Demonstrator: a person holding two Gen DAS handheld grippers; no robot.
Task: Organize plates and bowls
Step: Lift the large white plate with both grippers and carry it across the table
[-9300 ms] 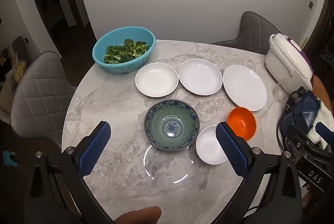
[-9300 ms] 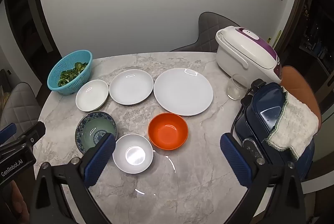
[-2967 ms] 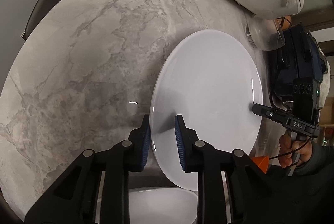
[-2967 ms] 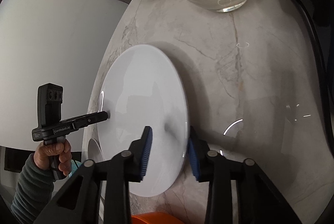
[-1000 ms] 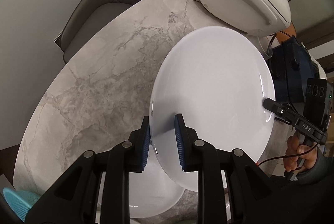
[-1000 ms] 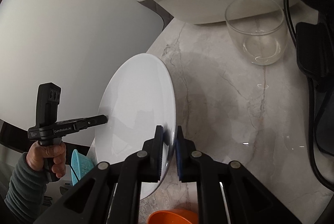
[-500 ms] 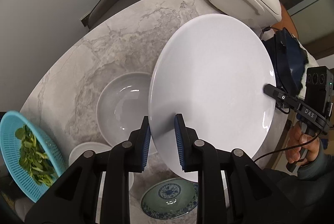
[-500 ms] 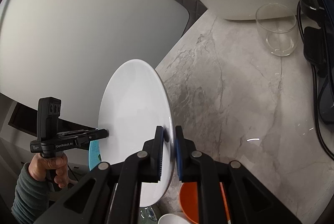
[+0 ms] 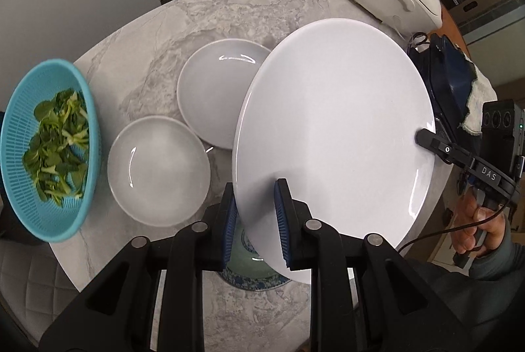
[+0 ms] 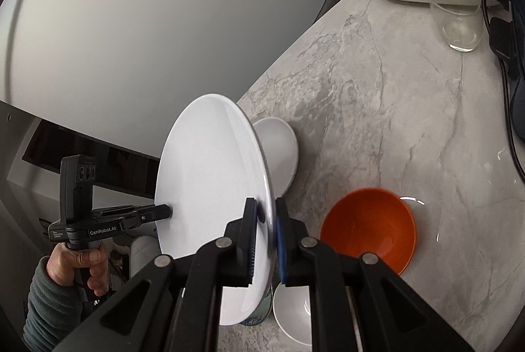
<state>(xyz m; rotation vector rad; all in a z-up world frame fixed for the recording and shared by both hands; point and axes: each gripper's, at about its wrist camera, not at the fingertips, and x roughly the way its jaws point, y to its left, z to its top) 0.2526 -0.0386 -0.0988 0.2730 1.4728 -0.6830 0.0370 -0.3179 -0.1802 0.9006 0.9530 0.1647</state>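
large plate [image 9: 334,122] lifted higher | left gripper [image 9: 256,214], right gripper [image 10: 265,220] clamp rim | labels "DAS", "GenRobot.AI"

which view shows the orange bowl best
The right wrist view: the orange bowl sits in the open on the marble table, its whole inside visible beside the right gripper. The left wrist view shows none of it; the large white plate fills that side.

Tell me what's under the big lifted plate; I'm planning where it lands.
Below the large white plate, the patterned blue bowl peeks out, and a white plate's edge runs beneath it. The right wrist view adds a small white bowl. The rest is covered.
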